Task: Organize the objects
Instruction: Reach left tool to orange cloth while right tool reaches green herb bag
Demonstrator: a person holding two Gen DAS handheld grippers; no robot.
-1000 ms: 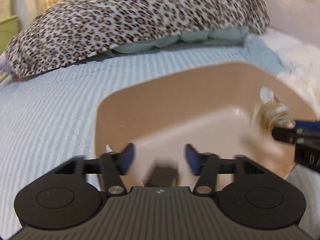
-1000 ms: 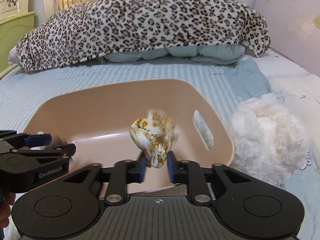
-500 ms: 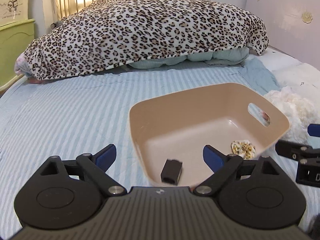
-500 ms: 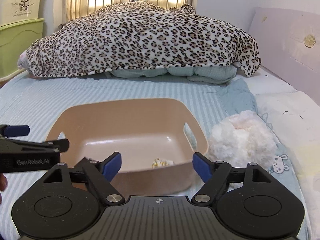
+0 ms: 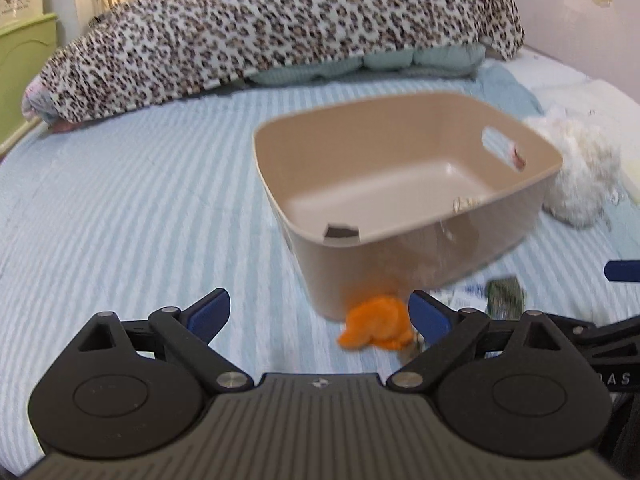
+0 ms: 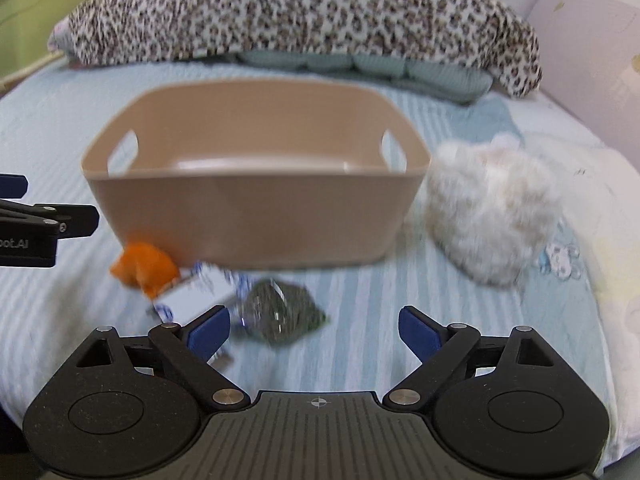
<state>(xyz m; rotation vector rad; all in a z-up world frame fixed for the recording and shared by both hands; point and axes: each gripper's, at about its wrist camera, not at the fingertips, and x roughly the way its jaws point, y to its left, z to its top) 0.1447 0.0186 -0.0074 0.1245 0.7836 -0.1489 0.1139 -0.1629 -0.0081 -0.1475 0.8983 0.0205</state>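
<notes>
A tan plastic basket point(image 5: 500, 216) point(image 6: 256, 216) stands on the striped bed. Inside it a small black block point(image 5: 340, 233) and a floral cloth item point(image 5: 466, 203) just show over the rim. In front of the basket lie an orange cloth piece point(image 5: 374, 328) point(image 6: 144, 266), a white and blue packet point(image 6: 200, 294) and a dark green bundle point(image 6: 280, 310) point(image 5: 505, 294). My left gripper point(image 5: 319, 314) is open and empty, low over the bed beside the orange piece. My right gripper point(image 6: 314, 330) is open and empty, just short of the green bundle.
A fluffy white plush point(image 6: 492, 208) point(image 5: 580, 172) lies right of the basket. A leopard print blanket point(image 5: 280, 28) over a teal quilt fills the back of the bed. A green cabinet point(image 5: 20, 64) stands at far left, a pale headboard point(image 6: 592, 56) at right.
Both grippers have pulled back and dropped low in front of the basket. The right one let the floral item go into the basket. The small items on the bed came into view.
</notes>
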